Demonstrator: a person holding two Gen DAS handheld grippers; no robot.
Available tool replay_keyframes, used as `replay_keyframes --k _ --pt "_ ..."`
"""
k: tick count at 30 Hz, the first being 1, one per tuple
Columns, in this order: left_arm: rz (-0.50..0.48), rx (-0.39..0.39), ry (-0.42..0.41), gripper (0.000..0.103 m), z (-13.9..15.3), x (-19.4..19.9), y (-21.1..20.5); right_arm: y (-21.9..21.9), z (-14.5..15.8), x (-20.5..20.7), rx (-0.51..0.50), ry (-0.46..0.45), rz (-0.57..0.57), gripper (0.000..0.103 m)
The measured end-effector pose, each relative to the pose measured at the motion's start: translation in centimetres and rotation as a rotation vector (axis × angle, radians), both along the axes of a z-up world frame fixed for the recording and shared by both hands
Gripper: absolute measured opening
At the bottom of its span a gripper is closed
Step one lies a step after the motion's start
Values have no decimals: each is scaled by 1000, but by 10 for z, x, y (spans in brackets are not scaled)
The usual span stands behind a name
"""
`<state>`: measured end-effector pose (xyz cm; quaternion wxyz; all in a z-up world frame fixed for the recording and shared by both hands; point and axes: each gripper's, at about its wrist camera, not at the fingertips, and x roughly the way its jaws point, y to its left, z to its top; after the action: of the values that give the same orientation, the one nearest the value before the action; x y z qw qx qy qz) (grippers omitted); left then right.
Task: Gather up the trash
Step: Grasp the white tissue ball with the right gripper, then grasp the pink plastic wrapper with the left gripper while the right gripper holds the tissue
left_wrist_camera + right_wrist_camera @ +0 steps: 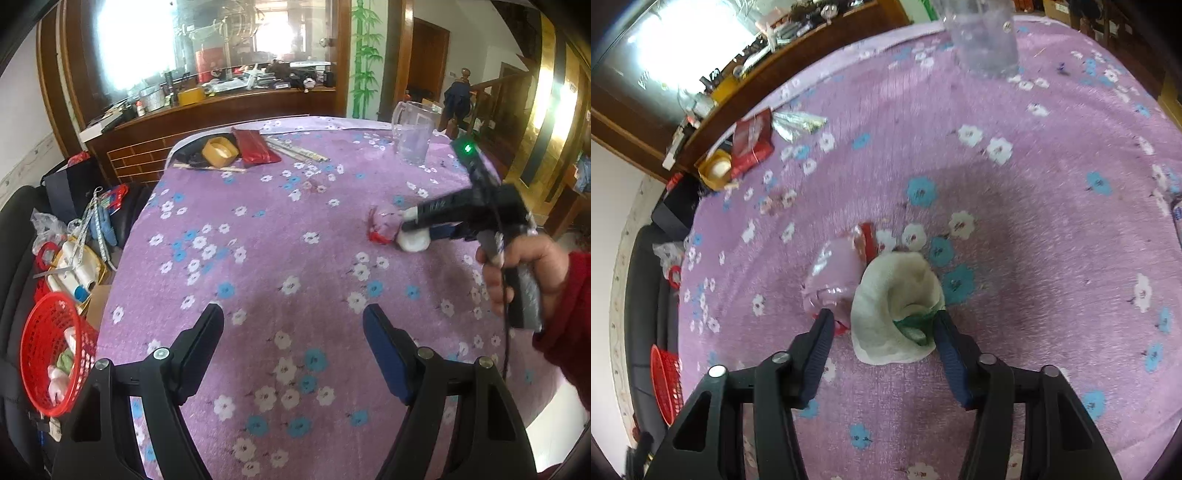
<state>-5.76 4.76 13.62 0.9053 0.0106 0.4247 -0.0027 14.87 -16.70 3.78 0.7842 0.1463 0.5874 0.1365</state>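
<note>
A crumpled white tissue (897, 306) with a green scrap inside lies on the purple flowered tablecloth (1034, 221), touching a clear plastic wrapper with red ends (838, 269). My right gripper (884, 317) is open, its fingers on either side of the tissue. In the left wrist view the right gripper (408, 230) sits over the tissue (413, 240) and wrapper (382, 223). My left gripper (293, 314) is open and empty above the tablecloth (277, 229). A red mesh basket (51, 350) holding some scraps stands off the table's left edge.
A clear plastic jug (413, 134) stands at the far right of the table. A yellow tape roll (219, 151), a red pouch (256, 146) and rulers (295, 149) lie at the far edge. A cluttered chair (74, 258) is on the left.
</note>
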Motion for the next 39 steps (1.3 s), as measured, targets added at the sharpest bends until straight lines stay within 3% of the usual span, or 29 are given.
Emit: replay_keyframes --k 5,8,16,20,26,32,39 --pt "-56 -32 -4 77 1 26 -20 -11 6 -18 16 -37 13 25" --pt "-95 -46 13 77 -6 49 -38 -25 19 -35 19 -71 14 25" --pt "-121 -183 125 76 -45 133 -82 -79 45 -95 40 -107 -18 25" --pt "-109 -154 162 75 -64 172 -101 -98 51 -120 38 -110 -26 25" --pt "-90 -129 265 46 -103 211 -116 -118 55 -147 45 -104 -42 25" --pt "-87 -142 226 34 -104 207 -107 -125 62 -160 45 -110 -47 25" --pt "-92 -130 104 34 -73 139 -79 -98 70 -164 22 -142 3 25"
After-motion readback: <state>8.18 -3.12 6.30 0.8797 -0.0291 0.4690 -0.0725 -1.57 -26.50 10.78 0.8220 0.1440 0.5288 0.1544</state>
